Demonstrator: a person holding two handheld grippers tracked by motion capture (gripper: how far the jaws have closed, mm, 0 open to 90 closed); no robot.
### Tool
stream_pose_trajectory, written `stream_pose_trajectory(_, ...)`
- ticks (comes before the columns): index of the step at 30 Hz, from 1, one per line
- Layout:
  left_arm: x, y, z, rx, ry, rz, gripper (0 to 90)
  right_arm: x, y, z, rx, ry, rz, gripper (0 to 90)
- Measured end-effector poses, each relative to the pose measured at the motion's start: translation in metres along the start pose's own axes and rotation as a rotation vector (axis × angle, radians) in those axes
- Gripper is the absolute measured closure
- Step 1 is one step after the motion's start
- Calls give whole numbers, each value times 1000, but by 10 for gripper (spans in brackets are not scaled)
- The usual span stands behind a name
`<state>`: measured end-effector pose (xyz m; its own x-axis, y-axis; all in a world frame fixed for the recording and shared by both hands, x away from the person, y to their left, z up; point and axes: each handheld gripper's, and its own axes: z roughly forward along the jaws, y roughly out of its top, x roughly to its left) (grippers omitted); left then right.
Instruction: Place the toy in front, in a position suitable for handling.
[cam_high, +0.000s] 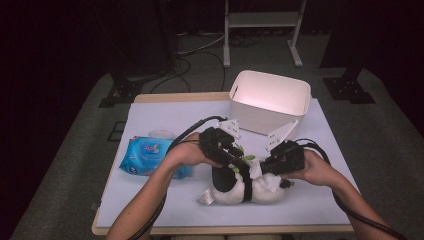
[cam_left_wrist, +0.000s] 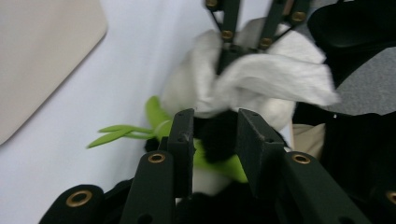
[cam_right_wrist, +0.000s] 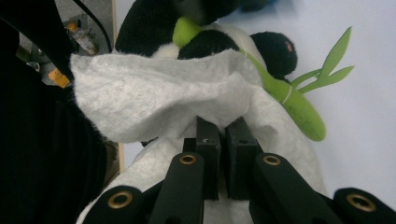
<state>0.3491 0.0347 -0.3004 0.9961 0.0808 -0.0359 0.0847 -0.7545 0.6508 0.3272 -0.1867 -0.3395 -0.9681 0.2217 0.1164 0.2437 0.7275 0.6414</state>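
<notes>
A black-and-white plush panda (cam_high: 232, 189) lies on the table's near middle, with a green bamboo sprig (cam_left_wrist: 156, 114) on it. My right gripper (cam_right_wrist: 223, 128) is shut on a crumpled white wipe (cam_right_wrist: 154, 98) and holds it against the panda's body. The same wipe (cam_left_wrist: 275, 79) hangs above the toy in the left gripper view. My left gripper (cam_left_wrist: 215, 126) reaches in from the left over the panda. Its jaws stand apart on either side of a black paw and the green stalk, and I see no squeeze on them. In the high view the left gripper (cam_high: 239, 162) and the right gripper (cam_high: 261, 170) meet over the toy.
A white bin (cam_high: 267, 77) stands behind the toy at the back right. A blue pack of wipes (cam_high: 147, 156) lies at the left, with a small white lid (cam_high: 161, 134) behind it. The lilac mat (cam_high: 165, 115) covers the tabletop.
</notes>
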Motion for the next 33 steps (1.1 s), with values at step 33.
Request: stream_pose_trajectory(33,18,-7,13,67,17,-61,600,16,-9,3,11,41,-34,849)
